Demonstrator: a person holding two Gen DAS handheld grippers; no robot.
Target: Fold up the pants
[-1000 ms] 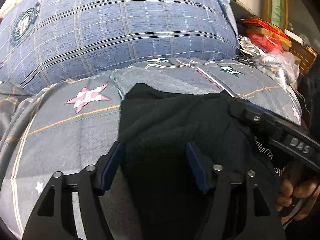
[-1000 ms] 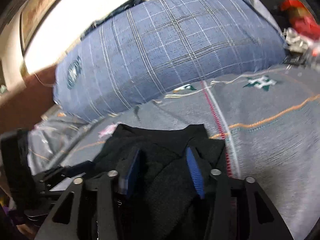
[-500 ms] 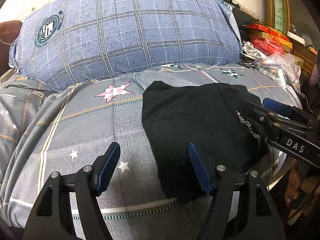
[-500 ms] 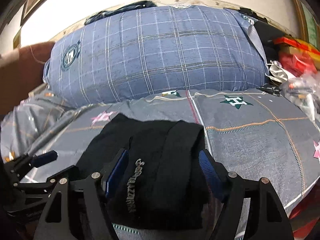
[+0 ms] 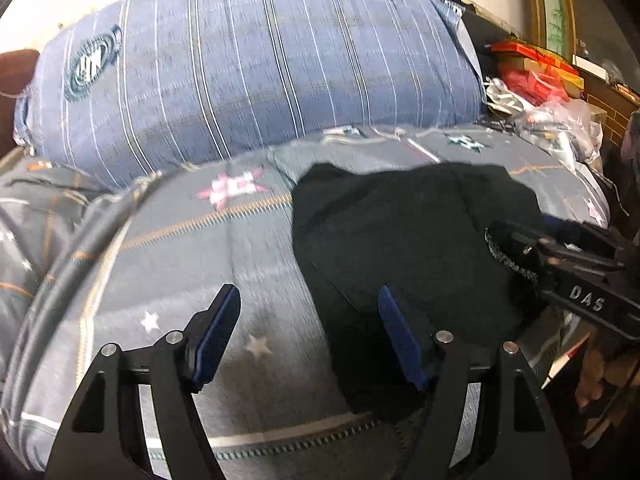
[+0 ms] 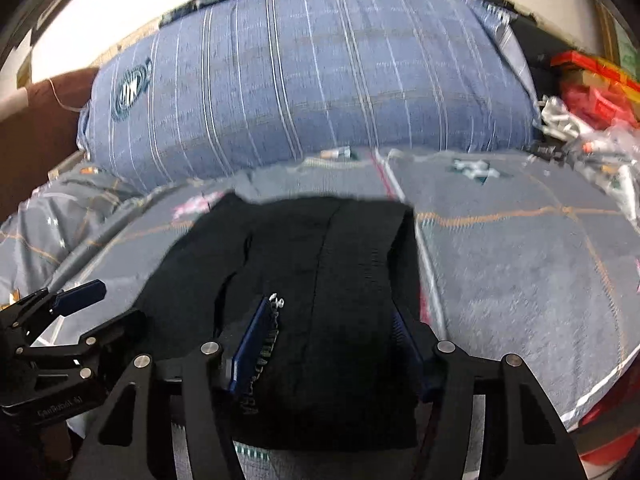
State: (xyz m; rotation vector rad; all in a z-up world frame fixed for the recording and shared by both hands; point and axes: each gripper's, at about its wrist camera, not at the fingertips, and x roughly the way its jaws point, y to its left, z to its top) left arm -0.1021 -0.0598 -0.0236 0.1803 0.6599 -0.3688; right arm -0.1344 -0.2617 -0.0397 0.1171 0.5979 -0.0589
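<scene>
Pants [image 6: 320,280]: 1 black folded pair, laid on bed [image 6: 520,280]. R gripper [image 6: 328,340] jaws are spread astride it, possibly touching; L gripper [image 5: 308,336] jaws held apart at its left edge.

A bed [image 5: 168,264] in a grey star-print cover carries folded black pants [image 5: 408,240] at 3 o'clock and 1 blue plaid pillow [image 5: 256,68] at 12 o'clock.

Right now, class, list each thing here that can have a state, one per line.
pants: folded into a compact bundle, lying on the bedspread
left gripper: open, holding nothing
right gripper: open, fingers either side of the pants
pillow: lying against the wall
</scene>
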